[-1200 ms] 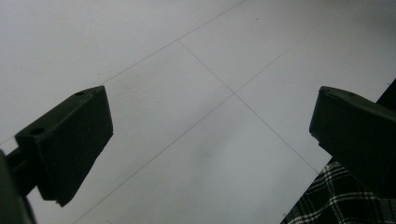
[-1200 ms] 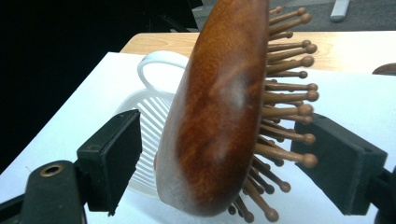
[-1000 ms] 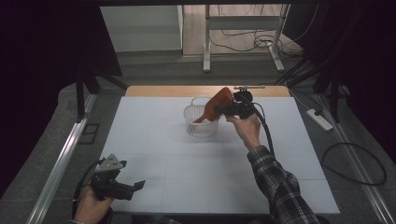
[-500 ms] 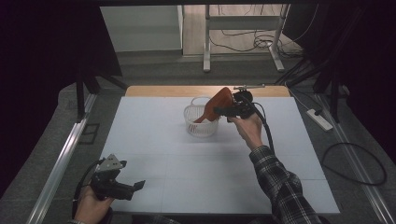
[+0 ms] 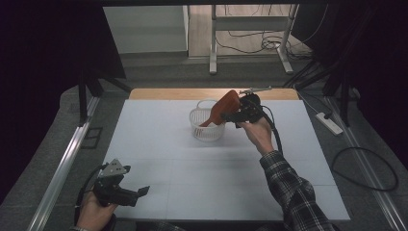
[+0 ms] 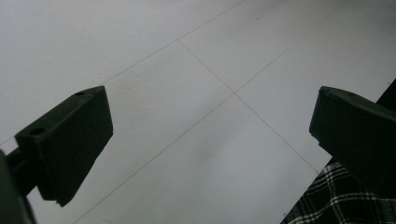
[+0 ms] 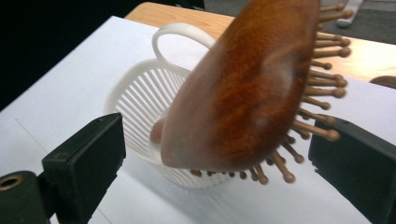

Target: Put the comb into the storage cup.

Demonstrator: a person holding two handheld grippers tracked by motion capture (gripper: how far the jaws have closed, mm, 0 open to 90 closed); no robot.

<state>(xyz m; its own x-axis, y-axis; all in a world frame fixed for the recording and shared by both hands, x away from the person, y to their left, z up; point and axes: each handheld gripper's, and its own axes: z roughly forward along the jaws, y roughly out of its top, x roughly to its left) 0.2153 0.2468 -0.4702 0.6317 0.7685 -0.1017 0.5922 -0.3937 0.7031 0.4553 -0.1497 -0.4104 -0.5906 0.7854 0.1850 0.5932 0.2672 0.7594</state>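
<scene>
- My left gripper (image 5: 131, 193) rests at the near left edge of the table (image 5: 159, 144), jaws spread with nothing between them; idle there, it cannot steady anything.
- The white basket (image 5: 208, 126) is light, and a push could tip or slide it.
- My right gripper (image 5: 230, 117) has just been opening; the wooden hairbrush (image 7: 243, 88) sits between the jaws, its handle in the basket. Its head leans over the rim and may topple out, and its pins could snag my right pad.
</scene>
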